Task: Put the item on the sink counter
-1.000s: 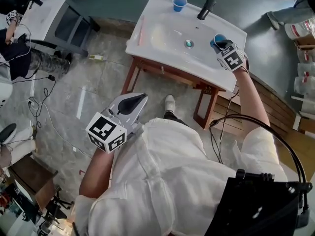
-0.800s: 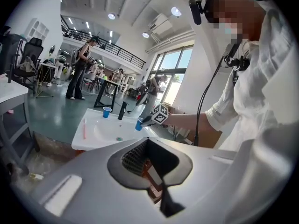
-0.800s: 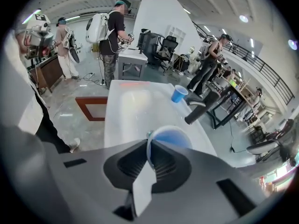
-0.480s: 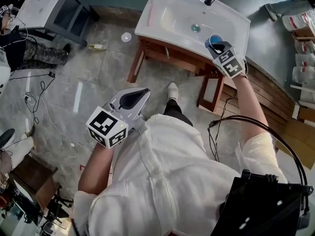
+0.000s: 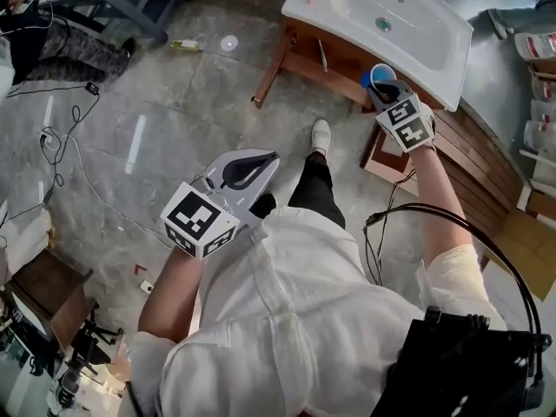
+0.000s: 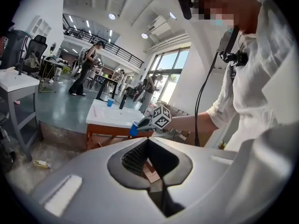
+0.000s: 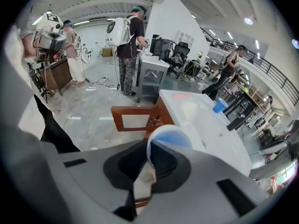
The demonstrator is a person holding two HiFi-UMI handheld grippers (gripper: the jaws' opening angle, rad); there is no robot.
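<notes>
Right gripper point(image 5: 383, 91) clenched on rim of blue plastic cup point(image 5: 377, 76), held in air near front edge of white ceramic sink counter point(image 5: 439, 42) on wooden frame point(image 5: 306, 56). Left gripper point(image 5: 261, 165) closed, empty, above grey stone floor point(image 5: 174, 94).

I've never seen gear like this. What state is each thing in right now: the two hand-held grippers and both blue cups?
left gripper: shut, nothing between its jaws.
right gripper: shut on the held blue cup's rim.
held blue cup: in the air, off the sink counter, mouth roughly up.
second blue cup: upright on the sink counter, near the faucet.
</notes>
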